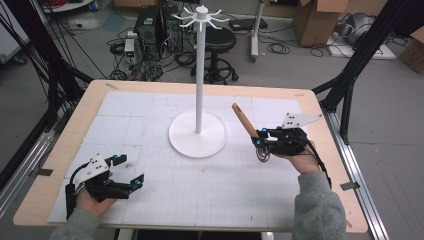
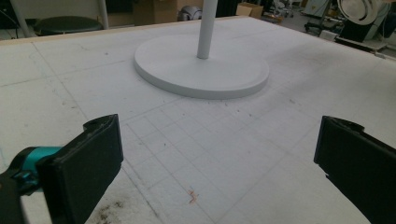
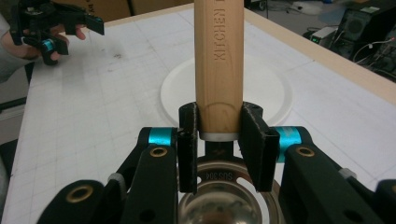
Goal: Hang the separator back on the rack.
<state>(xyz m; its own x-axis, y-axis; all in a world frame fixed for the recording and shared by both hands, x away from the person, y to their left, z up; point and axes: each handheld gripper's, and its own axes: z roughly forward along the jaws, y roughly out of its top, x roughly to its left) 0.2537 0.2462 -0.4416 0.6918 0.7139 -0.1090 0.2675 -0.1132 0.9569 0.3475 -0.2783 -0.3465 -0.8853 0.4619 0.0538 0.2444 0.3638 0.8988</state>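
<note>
Right gripper (image 3: 218,140) pinches a wooden-handled ladle (image 3: 218,60) at the handle's base — metal bowl hanging below. Left gripper (image 2: 219,163) rests on the mat (image 1: 165,195), jaws spread wide — nothing between, near the stand (image 1: 198,135).

In the right gripper view, the wooden handle (image 3: 218,65) of the utensil is cut off by the top edge, truncating its engraved lettering. The metal bowl (image 3: 224,198) runs off the bottom edge, partly behind the jaws. In the left gripper view, the stand pole (image 2: 207,28) leaves the top edge.
</note>
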